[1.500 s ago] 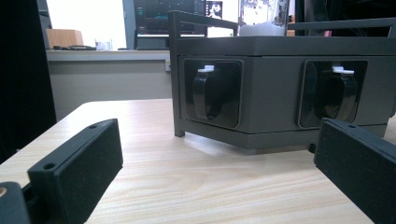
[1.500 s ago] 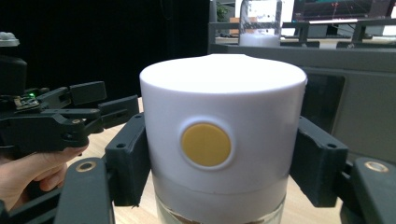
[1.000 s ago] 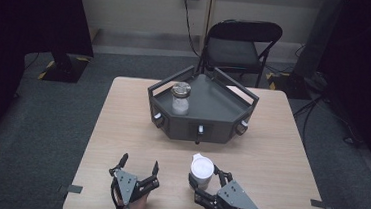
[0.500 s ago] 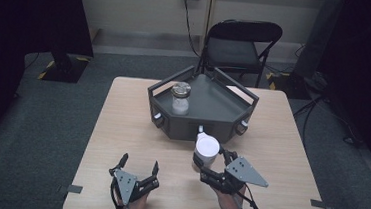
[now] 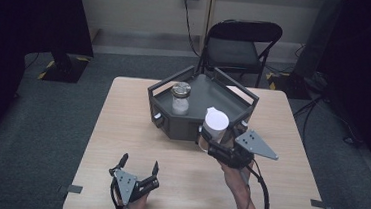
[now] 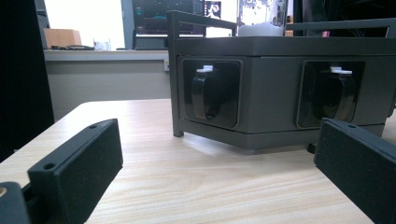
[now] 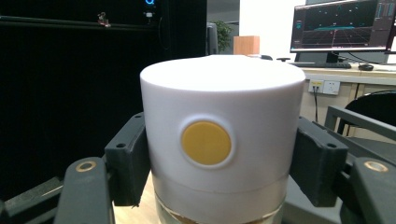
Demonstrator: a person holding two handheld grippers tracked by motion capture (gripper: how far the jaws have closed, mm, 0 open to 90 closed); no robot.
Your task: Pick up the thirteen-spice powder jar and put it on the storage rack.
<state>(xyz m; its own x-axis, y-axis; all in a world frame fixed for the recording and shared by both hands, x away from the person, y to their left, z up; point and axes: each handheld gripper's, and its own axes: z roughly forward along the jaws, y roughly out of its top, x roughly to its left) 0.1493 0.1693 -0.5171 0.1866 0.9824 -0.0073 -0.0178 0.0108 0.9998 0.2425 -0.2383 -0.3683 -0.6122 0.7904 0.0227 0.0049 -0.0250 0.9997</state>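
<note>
White-lidded jar [image 7: 219, 140], yellow disc on the lid's side, pinched upright between the jaws of the right gripper [image 5: 210, 147]. Held above the tabletop [image 5: 121, 129], just at the near right edge of the dark grey tray [image 5: 202, 88]. Inside that tray, at its left, a second jar [image 5: 180, 98] with a metal lid. Near left, well apart from the tray, left gripper [image 5: 138, 167] low over the wood, jaws spread, nothing between them. Beyond the far edge, a black folding chair [image 5: 241, 43].

My right gripper [image 5: 209, 145] is raised, its jaws clamped on what it carries, forearm reaching forward. My left gripper [image 5: 138, 165] sits low, jaws spread wide.
</note>
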